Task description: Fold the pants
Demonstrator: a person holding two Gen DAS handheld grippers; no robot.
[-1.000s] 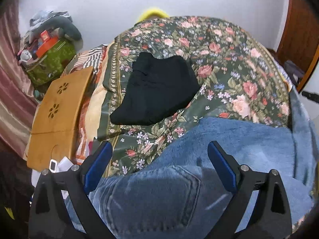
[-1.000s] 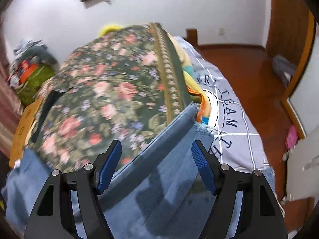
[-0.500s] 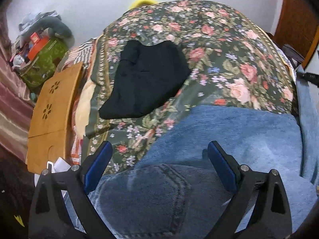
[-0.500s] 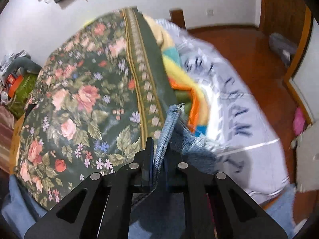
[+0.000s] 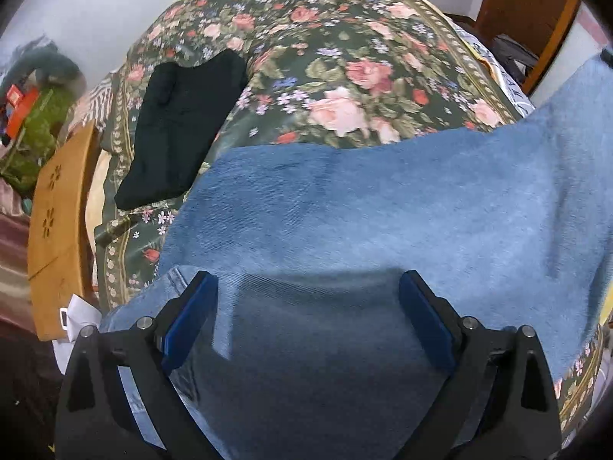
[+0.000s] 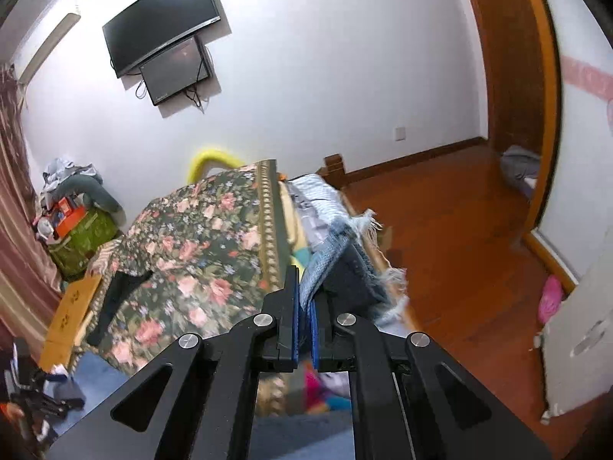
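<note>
Blue jeans [image 5: 364, 211] lie across the near part of the floral bedspread [image 5: 337, 57]. My left gripper [image 5: 308, 306] is open just above the waist end of the jeans, its jaws apart over the denim. My right gripper [image 6: 304, 306] is shut on the frayed leg hem of the jeans [image 6: 337, 253] and holds it raised in the air above the bed's right side. The raised leg shows at the right of the left wrist view [image 5: 574, 107].
Folded black pants [image 5: 184, 122] lie on the bedspread at the left. A wooden lap table [image 5: 57, 230] leans by the bed's left edge. A green box with clutter [image 6: 80, 230] stands in the corner. Wooden floor [image 6: 459, 237] and a door frame lie to the right.
My right gripper closed on the jeans' leg hem and lifted it high off the bed. My left gripper moved forward over the waist, still open.
</note>
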